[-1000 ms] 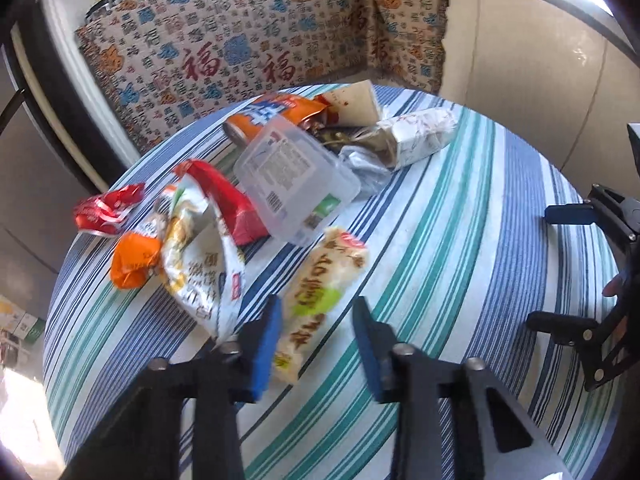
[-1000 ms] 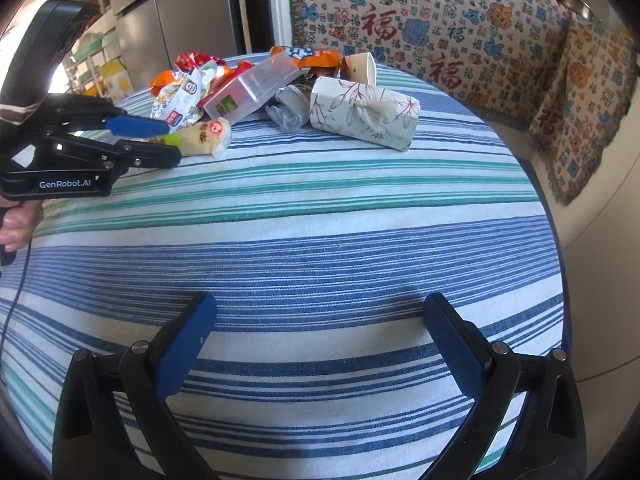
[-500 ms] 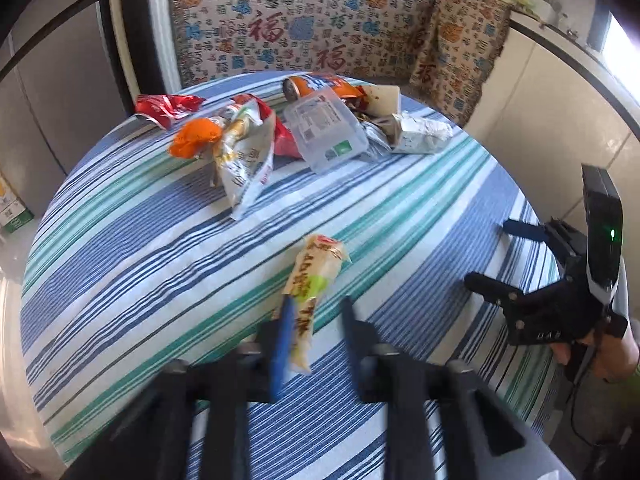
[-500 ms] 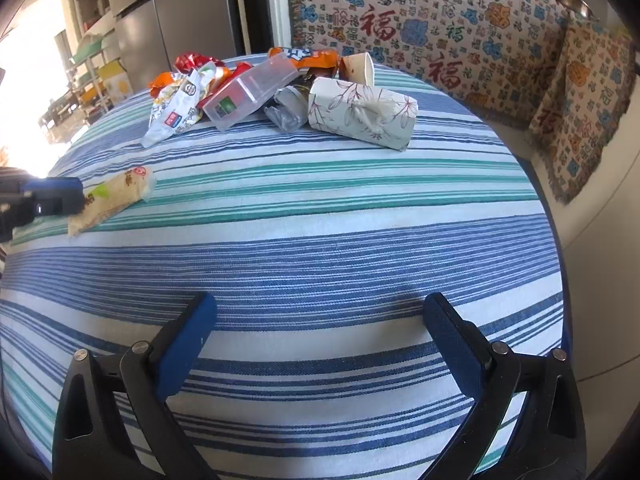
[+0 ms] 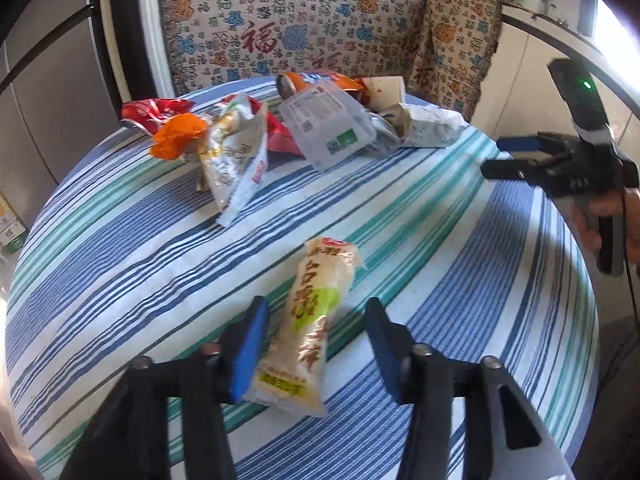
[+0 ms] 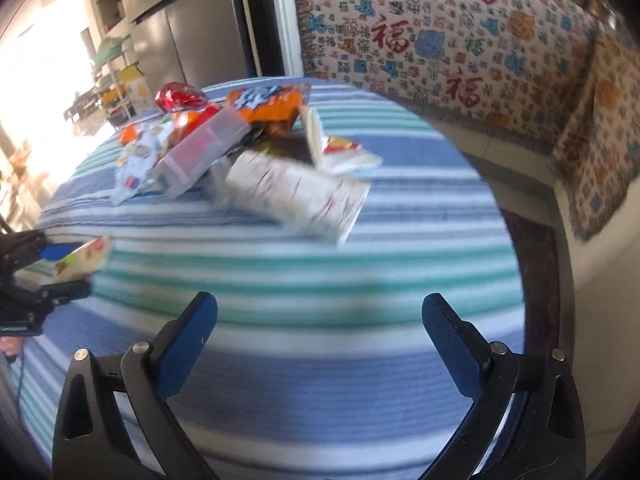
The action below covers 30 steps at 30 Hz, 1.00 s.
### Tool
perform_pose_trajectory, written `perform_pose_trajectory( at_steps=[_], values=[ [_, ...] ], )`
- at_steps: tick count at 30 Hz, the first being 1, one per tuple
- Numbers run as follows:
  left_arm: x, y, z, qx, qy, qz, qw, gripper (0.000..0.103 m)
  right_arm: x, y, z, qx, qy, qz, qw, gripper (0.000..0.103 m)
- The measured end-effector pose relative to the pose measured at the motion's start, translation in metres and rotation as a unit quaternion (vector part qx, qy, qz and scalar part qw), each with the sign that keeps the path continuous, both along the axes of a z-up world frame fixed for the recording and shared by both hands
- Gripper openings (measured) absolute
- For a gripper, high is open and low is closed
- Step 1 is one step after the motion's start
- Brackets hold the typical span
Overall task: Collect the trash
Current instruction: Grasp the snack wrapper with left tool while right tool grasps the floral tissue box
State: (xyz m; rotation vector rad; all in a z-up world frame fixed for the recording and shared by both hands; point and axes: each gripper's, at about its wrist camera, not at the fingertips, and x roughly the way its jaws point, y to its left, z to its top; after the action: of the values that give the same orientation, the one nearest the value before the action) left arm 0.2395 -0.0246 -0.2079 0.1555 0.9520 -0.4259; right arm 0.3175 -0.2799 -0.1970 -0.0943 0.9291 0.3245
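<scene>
Striped cloth in blue, teal and white covers the round tabletop (image 5: 460, 240); the stripes run unbroken to its curved rim. Behind the far edge hangs a patterned fabric (image 5: 304, 28) printed with red characters and blue and orange motifs, draped over a seat back and continuing round the corner to the right. Grey cabinet doors (image 6: 192, 32) stand beyond the far-left edge, with bright daylight and cluttered shelves further left. Trash pile at the far edge: red wrapper (image 5: 154, 110), orange wrapper (image 5: 176, 140), silver-white snack bag (image 5: 236, 160), clear plastic box (image 5: 326, 124), orange chip bag (image 6: 266, 106), paper cup (image 5: 386, 90), crumpled white paper bag (image 5: 428, 130). One item lies apart, near the near-left edge: a pale long wrapper (image 5: 310, 324) with green and orange print, flat on the cloth. Left claw (image 5: 316, 344) straddles this wrapper's near end; its jaws have just been opening and now stand partway apart, the left pad just beside the wrapper, the right pad clear of it, so nothing is gripped. Right claw (image 6: 320, 320) hovers over bare cloth toward the right edge, jaws wide, empty. Right wrist view is motion-blurred. A hand (image 5: 608, 220) holds the right claw's handle.
</scene>
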Motion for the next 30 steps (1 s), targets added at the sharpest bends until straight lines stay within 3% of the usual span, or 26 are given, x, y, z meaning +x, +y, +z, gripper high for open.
perform_pose_trajectory(
  at_steps=[3,5,6,8,12,14,16,18,24,26,29,30],
  values=[
    [-0.001,0.012,-0.002,-0.004,-0.011,0.022,0.9997,0.047,0.028,0.004,-0.004,0.002,0.008,0.019,1.0,0.101],
    [-0.002,0.018,-0.001,-0.006,-0.014,0.032,0.9994,0.047,0.04,0.01,-0.007,0.045,0.028,0.042,0.998,0.096],
    [-0.001,0.021,-0.001,-0.006,-0.015,0.036,0.9992,0.047,0.041,0.014,-0.009,0.063,0.039,0.056,0.996,0.087],
    [-0.001,0.027,0.0,-0.01,-0.016,0.041,0.999,0.047,0.034,0.03,-0.009,0.087,0.054,0.092,0.99,0.084],
    [0.001,0.035,0.0,-0.016,-0.012,0.052,0.9985,0.047,0.0,0.058,0.0,0.166,0.09,0.198,0.962,0.083],
    [0.003,0.037,0.0,-0.018,-0.01,0.055,0.9983,0.047,-0.017,0.062,0.006,0.152,0.07,0.206,0.964,0.085],
    [0.004,0.037,0.001,-0.02,-0.008,0.057,0.9981,0.047,-0.024,0.059,0.012,0.109,0.036,0.162,0.98,0.095],
    [0.005,0.035,0.001,-0.016,-0.009,0.055,0.9983,0.049,-0.024,0.057,0.016,0.054,-0.005,0.111,0.992,0.097],
    [0.004,0.028,0.0,-0.001,-0.014,0.049,0.9987,0.052,0.001,0.08,0.011,0.018,-0.017,0.072,0.997,0.096],
    [0.004,0.028,0.001,-0.004,-0.015,0.047,0.9988,0.052,0.008,0.094,0.007,-0.023,-0.015,0.067,0.997,0.09],
    [0.002,0.026,0.002,0.003,-0.016,0.038,0.9991,0.052,0.018,0.104,-0.002,-0.066,0.019,0.048,0.996,0.061],
    [0.001,0.026,0.002,0.008,-0.017,0.037,0.9991,0.052,0.02,0.1,-0.005,-0.069,0.029,0.039,0.996,0.042]
  ],
)
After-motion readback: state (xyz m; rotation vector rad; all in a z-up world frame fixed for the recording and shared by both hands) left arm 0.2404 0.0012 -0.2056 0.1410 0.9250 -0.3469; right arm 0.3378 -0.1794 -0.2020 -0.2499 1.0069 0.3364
